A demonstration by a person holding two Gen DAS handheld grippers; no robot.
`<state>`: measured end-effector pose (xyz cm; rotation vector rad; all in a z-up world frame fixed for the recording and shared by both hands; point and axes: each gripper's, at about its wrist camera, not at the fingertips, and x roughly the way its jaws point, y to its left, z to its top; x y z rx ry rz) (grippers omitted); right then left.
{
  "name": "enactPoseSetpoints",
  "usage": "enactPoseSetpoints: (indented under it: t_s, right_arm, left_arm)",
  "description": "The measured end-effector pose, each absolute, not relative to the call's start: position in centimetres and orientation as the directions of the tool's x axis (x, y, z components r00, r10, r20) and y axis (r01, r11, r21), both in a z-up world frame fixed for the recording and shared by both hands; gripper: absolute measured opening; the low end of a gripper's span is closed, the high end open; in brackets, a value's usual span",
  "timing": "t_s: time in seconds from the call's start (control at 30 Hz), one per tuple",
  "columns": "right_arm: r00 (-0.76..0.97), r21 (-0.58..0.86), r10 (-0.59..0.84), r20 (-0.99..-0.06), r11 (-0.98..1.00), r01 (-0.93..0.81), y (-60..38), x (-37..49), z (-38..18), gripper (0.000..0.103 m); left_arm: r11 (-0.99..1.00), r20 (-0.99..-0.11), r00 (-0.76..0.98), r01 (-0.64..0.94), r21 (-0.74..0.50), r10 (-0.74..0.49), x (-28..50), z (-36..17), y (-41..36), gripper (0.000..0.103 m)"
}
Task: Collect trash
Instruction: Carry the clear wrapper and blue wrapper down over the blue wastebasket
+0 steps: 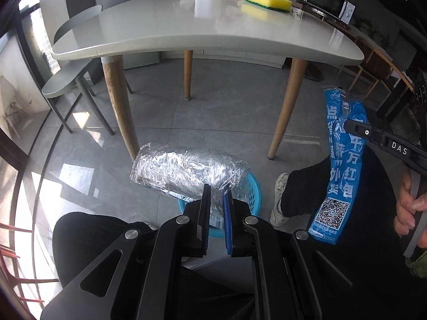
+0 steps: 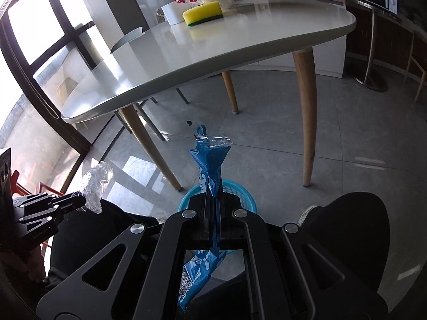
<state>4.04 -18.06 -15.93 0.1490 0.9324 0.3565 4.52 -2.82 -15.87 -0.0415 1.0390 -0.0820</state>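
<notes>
Left tool (image 1: pixel 216 194) pitched down, clamping crinkled clear plastic wrapper (image 1: pixel 186 173); right tool (image 2: pixel 214 189) pitched down, clamping blue printed plastic sleeve (image 2: pixel 210 165), lower centre frame.

My basket (image 1: pixel 253 186) sits on the floor (image 1: pixel 160 138) at lower centre, before the table (image 1: pixel 186 26); a sponge (image 1: pixel 267 1) lies on top.

Materials and finishes, both wrist views

Crinkled clear plastic wrap (image 1: pixel 186 170), shiny and creased, is seen at centre frame; a glossy printed blue plastic wrapper (image 1: pixel 344 160) at right. The tabletop (image 1: pixel 208 29) is smooth and glossy, on matt wooden legs (image 1: pixel 120 106). A porous yellow sponge (image 1: pixel 267 0) is seen at upper right. The left gripper (image 1: pixel 216 194) is matt black with bare metal rivets. The floor tiles (image 1: pixel 226 122) look polished. A blue plastic mesh basket (image 2: pixel 244 194) is seen.
</notes>
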Motion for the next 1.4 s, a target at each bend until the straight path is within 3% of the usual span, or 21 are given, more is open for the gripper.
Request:
enactPoseSetpoints:
  t_s: [0.27,0.73,1.4]
  right_arm:
    - [0.524,0.287,0.316,-0.791,0.948,-0.138,-18.1,6.4,-19.9,0.001]
    - [0.447,0.297,0.301,-0.842,0.951,-0.081,-16.1,10.9,-26.1,0.001]
    - [0.306,0.228,0.254,-0.917,0.966,-0.12,-11.8,15.8,-34.2,0.001]
  left_arm:
    - [0.993,-0.878,0.464,0.072,-0.096,-0.118,6.3,-19.5,-3.0,0.008]
    - [0.971,-0.899,0.373,0.027,-0.238,-0.23,10.6,-25.2,-1.0,0.008]
    - [0.975,-0.944,0.252,0.0,-0.222,-0.214,15.0,-31.3,-2.1,0.008]
